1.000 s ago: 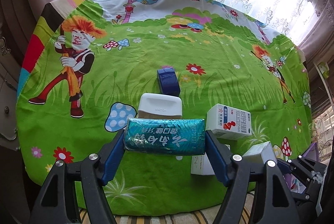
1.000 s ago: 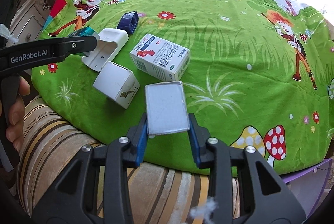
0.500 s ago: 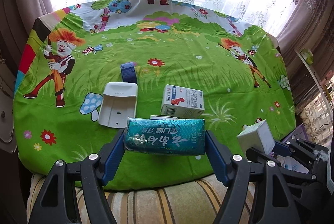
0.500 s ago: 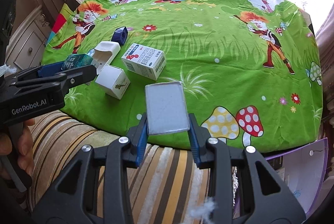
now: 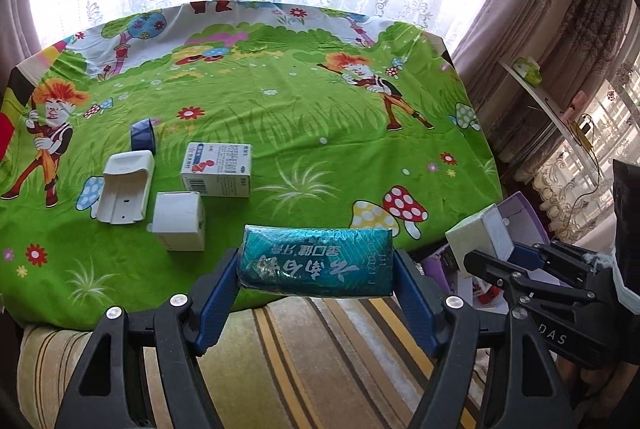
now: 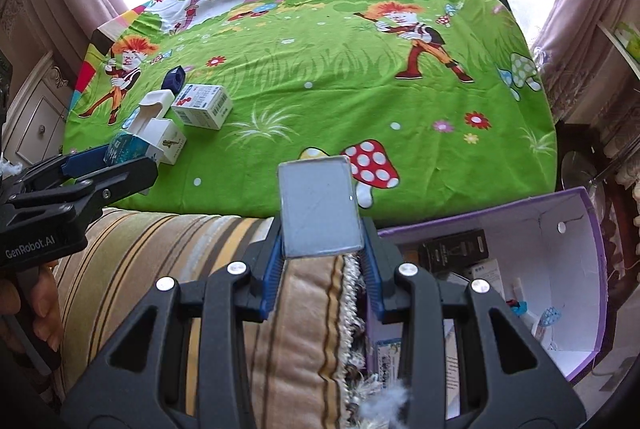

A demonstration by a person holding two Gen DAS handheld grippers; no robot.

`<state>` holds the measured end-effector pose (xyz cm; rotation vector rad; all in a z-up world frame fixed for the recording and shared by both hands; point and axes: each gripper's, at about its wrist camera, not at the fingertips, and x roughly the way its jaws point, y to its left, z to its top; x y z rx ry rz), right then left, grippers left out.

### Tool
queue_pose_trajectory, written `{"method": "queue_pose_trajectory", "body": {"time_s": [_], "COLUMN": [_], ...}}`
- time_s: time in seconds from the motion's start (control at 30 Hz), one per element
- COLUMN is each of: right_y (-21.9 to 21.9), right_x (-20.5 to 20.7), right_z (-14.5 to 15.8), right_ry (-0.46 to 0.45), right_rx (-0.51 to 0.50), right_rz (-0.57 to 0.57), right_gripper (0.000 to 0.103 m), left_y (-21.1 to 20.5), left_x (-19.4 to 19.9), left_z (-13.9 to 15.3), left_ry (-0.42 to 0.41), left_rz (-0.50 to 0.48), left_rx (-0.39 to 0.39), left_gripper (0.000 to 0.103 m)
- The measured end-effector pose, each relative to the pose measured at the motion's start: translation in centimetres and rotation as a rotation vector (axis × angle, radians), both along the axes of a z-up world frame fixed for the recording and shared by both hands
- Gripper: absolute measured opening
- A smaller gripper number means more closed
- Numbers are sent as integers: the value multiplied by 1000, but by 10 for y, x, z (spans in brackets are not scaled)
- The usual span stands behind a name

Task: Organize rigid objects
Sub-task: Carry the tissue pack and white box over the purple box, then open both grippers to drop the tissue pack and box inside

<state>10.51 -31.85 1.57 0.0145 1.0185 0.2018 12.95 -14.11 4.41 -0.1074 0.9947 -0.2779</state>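
Carrying, step in hand: you have a box in each gripper and both are off the green cartoon sheet, out past its near edge over the striped cushion. I judge this to be the transfer leg toward the purple-edged storage box.
Left gripper: your left gripper is clenched on the teal foil-wrapped box, gripped crosswise by its two short ends, long side level, one blue pad pressed flat on each end.
Right gripper: your right gripper is clamped on the small grey-faced box, pads on its two side walls near the lower edge, most of the box standing clear above the fingers.
Destination: the storage box sits low beside the cushion, just right of your right gripper, open-topped, with a black carton and other packets already inside.
Next move calls for: swinging right and lowering, right hand first since it is nearer. Pick a bare patch of floor inside and keep the two grippers apart.
Left on the sheet: the white medicine carton, plain white box, white open holder and dark blue piece, clustered at its left side.
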Motion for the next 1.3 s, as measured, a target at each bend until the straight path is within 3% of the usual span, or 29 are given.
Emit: {"method": "queue_pose_trajectory", "body": {"time_s": [0.47,0.73,0.87,0.93,1.0,1.3], "right_y": [-112,-148,-155,-157,-159,-155], "right_x": [-41,-56,-58,-57,-58,-57], "right_z": [-7,-9,-9,-10,-10,-8], "right_ry": [23,21,24,27,21,15], "right_rx": [5,8,10,11,24,31], "right_rz": [-233,-314,-322,-331,-340,-348], "right_gripper": [40,40,41,60,72,78], "left_y": [-94,-139,-154,-157,-156,-141], "left_x": [-44,-69,-79,-81,-82,-77], "left_z": [3,8,9,10,10,19], "left_ry": [-18,-42,-31,-30,-35,-84], "left_rz": [-276,-440,-521,-539,-532,-458], "left_rx": [-14,-18,-61,-76,-78,-81], "left_gripper": [74,74,75,82,83,83]}}
